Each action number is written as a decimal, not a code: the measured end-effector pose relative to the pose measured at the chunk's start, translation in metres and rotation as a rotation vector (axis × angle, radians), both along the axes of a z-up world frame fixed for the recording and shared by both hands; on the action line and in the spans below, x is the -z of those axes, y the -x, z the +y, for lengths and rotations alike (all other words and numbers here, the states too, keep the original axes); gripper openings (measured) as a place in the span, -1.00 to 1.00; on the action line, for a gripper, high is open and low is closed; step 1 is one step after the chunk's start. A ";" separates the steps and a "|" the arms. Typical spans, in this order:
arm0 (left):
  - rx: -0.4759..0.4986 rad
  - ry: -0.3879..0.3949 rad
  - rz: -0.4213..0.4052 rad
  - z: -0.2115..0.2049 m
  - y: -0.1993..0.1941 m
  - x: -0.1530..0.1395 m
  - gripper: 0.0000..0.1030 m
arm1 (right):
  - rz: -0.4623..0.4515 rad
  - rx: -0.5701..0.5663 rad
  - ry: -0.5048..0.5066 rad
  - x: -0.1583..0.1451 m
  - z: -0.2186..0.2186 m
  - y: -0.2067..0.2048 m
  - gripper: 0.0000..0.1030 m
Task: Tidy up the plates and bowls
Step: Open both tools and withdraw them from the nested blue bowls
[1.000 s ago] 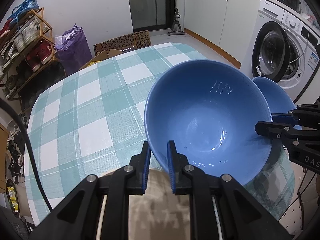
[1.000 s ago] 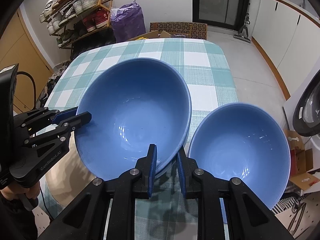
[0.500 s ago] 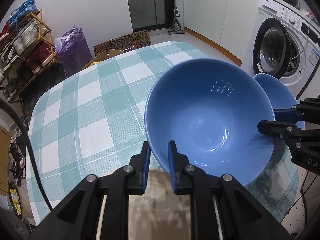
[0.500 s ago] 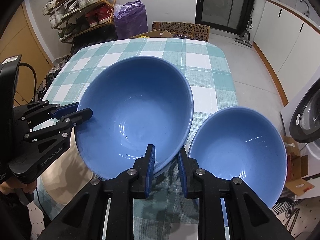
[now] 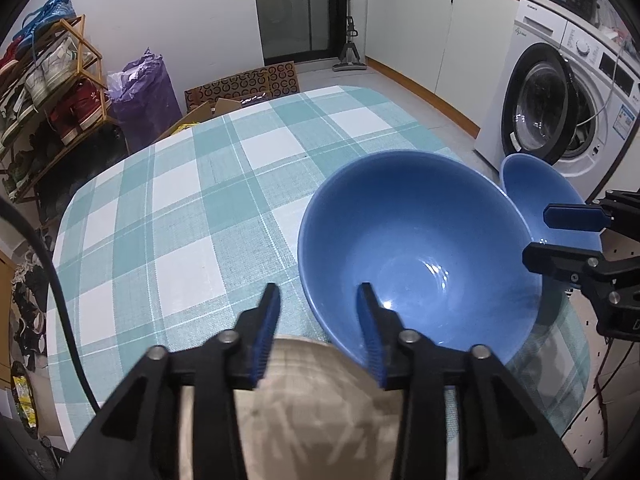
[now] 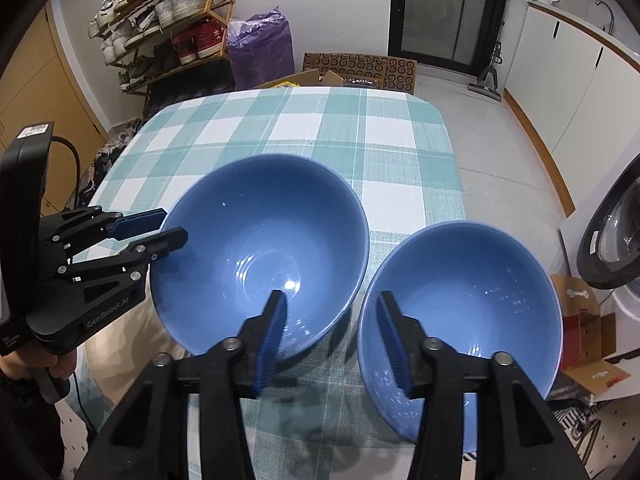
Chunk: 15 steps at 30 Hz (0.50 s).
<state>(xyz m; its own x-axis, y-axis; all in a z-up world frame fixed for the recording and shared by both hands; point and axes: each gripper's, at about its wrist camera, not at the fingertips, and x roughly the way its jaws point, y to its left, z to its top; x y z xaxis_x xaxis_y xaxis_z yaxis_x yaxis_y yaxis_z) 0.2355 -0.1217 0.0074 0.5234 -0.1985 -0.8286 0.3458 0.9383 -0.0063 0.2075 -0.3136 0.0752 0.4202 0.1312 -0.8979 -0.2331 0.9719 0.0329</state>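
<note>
Because both grippers stand wide open and hold nothing, the two blue bowls rest free on the checked table point(image 6: 400, 152). The large bowl point(image 6: 260, 256) sits at the near middle of the cloth; the small bowl point(image 6: 460, 312) sits just beside it at 3 o'clock, close to the table edge, and whether the rims touch cannot be told. The left gripper point(image 5: 316, 292) straddles the large bowl's near rim at 7 o'clock, one finger inside, one outside. The right gripper point(image 6: 330, 300) spans the gap between the bowls, one finger over each.

Handling, as judged: glazed ceramic, so rigid, moderately heavy, slick and breakable. The thin rim is the only purchase; pinch it squarely, wall between the pads, and lift level. A large bowl held at one rim point tends to swing, so a two-gripper hold at opposite rims looks safer.
</note>
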 end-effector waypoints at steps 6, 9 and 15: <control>0.001 0.033 -0.020 0.006 0.010 -0.010 -0.05 | -0.031 -0.012 -0.045 -0.008 0.000 0.006 0.59; -0.014 0.057 -0.032 0.011 0.016 -0.015 0.17 | -0.048 -0.010 -0.044 -0.013 -0.001 0.010 0.66; -0.046 0.099 -0.070 0.018 0.025 -0.026 0.92 | -0.080 0.008 -0.060 -0.021 -0.009 0.018 0.94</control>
<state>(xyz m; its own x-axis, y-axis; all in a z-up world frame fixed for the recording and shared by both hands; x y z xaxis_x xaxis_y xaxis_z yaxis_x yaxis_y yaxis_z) 0.2104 -0.1038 0.0332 0.5899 -0.2525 -0.7670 0.3057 0.9490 -0.0773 0.1899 -0.3228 0.0966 0.4916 0.1806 -0.8519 -0.2299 0.9705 0.0731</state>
